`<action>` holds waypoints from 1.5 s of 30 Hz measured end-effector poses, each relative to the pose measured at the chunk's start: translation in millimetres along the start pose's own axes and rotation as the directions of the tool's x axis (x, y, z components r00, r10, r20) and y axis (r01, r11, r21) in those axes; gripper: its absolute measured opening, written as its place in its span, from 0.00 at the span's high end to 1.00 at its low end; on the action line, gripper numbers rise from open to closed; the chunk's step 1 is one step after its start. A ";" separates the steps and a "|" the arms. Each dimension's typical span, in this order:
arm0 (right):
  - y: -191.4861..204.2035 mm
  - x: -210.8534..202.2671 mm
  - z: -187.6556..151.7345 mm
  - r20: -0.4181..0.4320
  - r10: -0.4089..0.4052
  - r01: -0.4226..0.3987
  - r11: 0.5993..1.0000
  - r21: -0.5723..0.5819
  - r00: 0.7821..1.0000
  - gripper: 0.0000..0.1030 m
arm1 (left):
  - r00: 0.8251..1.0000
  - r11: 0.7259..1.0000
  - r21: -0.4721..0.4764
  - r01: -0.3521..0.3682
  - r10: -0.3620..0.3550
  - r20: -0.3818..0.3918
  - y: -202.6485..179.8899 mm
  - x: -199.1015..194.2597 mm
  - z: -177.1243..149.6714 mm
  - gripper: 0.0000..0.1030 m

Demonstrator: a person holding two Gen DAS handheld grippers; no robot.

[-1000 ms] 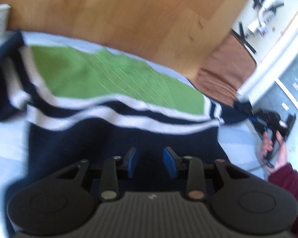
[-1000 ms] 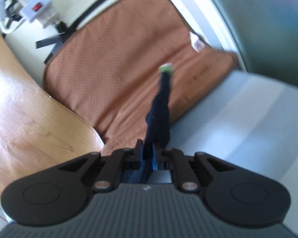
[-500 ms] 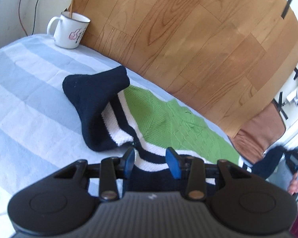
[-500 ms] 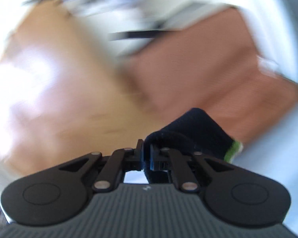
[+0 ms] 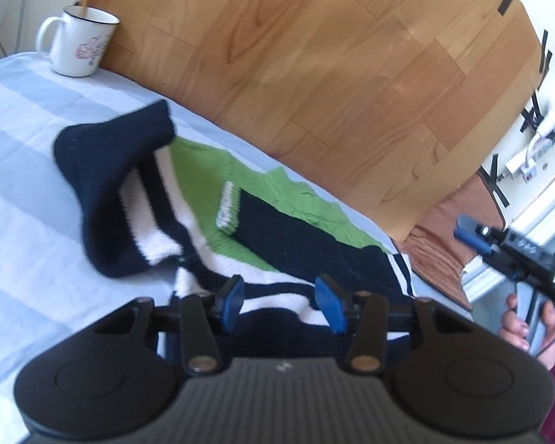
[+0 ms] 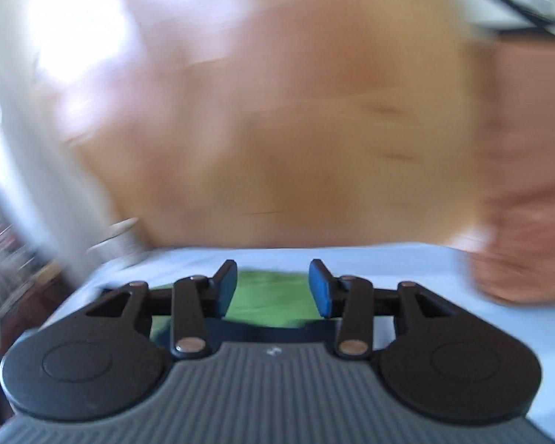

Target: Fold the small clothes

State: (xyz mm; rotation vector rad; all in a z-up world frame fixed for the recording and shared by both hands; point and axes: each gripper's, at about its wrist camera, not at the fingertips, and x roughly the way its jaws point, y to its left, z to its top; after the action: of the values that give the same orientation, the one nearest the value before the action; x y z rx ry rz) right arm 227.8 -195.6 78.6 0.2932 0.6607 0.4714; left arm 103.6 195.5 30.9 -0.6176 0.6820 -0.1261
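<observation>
The right wrist view is smeared with motion blur; only a green patch of the sweater (image 6: 268, 298) shows between the released right gripper (image 6: 273, 285), whose jaws have just been opening, nothing pinched. In the left view the sweater (image 5: 218, 170) lies mid-frame on the striped bed (image 5: 22, 192), both sleeves folded in. The left gripper (image 5: 281, 301), lower centre, has been widening, empty. A hand (image 5: 529, 329) at right edge holds the other tool.

knit wool-like sweater (image 5: 203, 170), glossy enamel-look mug (image 5: 79, 42), smooth wood-grain floor (image 5: 314, 74), matt striped cloth sheet (image 5: 26, 192)
</observation>
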 end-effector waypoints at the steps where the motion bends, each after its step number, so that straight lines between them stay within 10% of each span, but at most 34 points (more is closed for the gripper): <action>1: -19.7 2.9 -4.0 -0.009 -0.042 0.043 0.998 0.056 0.999 0.49 | 1.000 1.000 0.000 0.004 -0.004 -0.007 -1.8 5.2 0.2 0.58; 9: -55.8 58.1 -49.8 -0.169 0.006 0.023 0.986 0.168 0.986 0.37 | 0.998 0.998 0.037 -0.044 0.046 -0.053 -17.9 48.3 14.7 0.58; 11: -42.8 62.5 -56.0 -0.145 -0.018 0.032 0.995 0.094 0.989 0.91 | 0.997 0.996 0.058 -0.063 0.066 -0.048 -23.5 57.2 19.0 0.58; 15: -59.3 37.9 -46.6 0.076 -0.080 0.068 0.987 0.148 0.994 0.91 | 0.993 0.993 0.083 -0.088 0.093 -0.066 -28.1 78.7 18.4 0.58; 19: -65.7 64.6 -57.4 -0.076 -0.129 0.139 0.979 0.146 0.989 0.87 | 0.991 0.987 0.118 -0.113 0.120 -0.051 -27.9 94.7 11.0 0.57; 25: -50.7 12.5 -44.5 0.112 -0.176 0.156 0.973 0.168 0.978 0.60 | 0.998 0.995 0.089 -0.052 0.049 0.037 -10.3 31.4 11.4 0.53; 32: 34.7 28.6 -42.6 -0.020 0.102 -0.100 0.994 0.051 0.995 0.59 | 0.931 0.949 -0.207 -0.236 0.282 0.233 69.2 -52.4 32.8 0.47; 37: 140.7 94.9 -33.0 -0.241 0.343 -0.339 0.939 0.060 0.908 0.57 | 0.913 0.882 -0.430 -0.191 0.321 0.252 100.8 -54.1 16.1 0.47; 41: 227.5 152.4 -40.7 -0.357 0.346 -0.376 0.926 -0.017 0.868 0.49 | 0.897 0.836 -0.510 -0.204 0.368 0.244 116.4 -37.9 -3.5 0.47; 45: 279.4 202.0 -46.9 -0.393 0.291 -0.354 0.930 -0.096 0.872 0.44 | 0.887 0.855 -0.472 -0.216 0.374 0.271 116.1 -43.0 -1.6 0.48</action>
State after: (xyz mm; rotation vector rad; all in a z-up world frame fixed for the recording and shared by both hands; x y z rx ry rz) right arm 246.3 150.8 51.8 0.1554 0.9441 0.9167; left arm 59.1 302.5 -12.9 -0.9230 0.4436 0.4377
